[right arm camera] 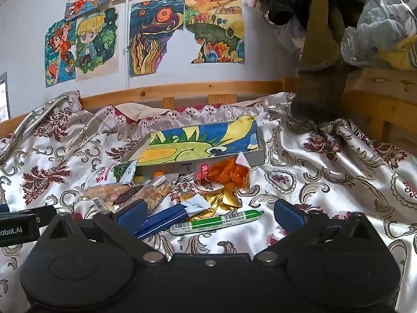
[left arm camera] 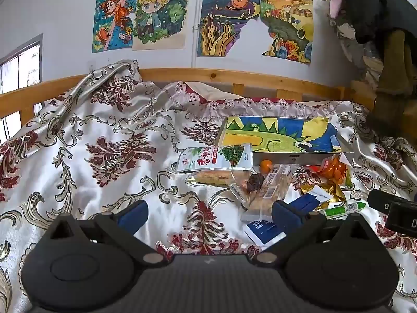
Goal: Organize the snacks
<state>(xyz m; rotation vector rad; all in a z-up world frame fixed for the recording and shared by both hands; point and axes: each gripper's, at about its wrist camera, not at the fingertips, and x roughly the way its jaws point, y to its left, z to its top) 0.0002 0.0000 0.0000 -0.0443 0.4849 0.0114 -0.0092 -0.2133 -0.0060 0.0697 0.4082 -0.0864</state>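
Snacks lie on bed (right arm camera: 312, 172), in front of box (right arm camera: 203, 143). Sausage (right arm camera: 216, 221) nearest, pouch (right arm camera: 112, 173) at left, chip bag (right arm camera: 229, 173) at right against box front.

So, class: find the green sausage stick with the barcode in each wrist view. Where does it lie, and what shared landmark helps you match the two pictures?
Left wrist view: green sausage stick lies at lower right, just beyond the left tool's right finger, beside the gold wrapper.
Right wrist view: it lies low in the centre, between the right tool's open fingers, below the gold wrapper.
Shared landmark: the colourfully drawn box behind the snack pile.
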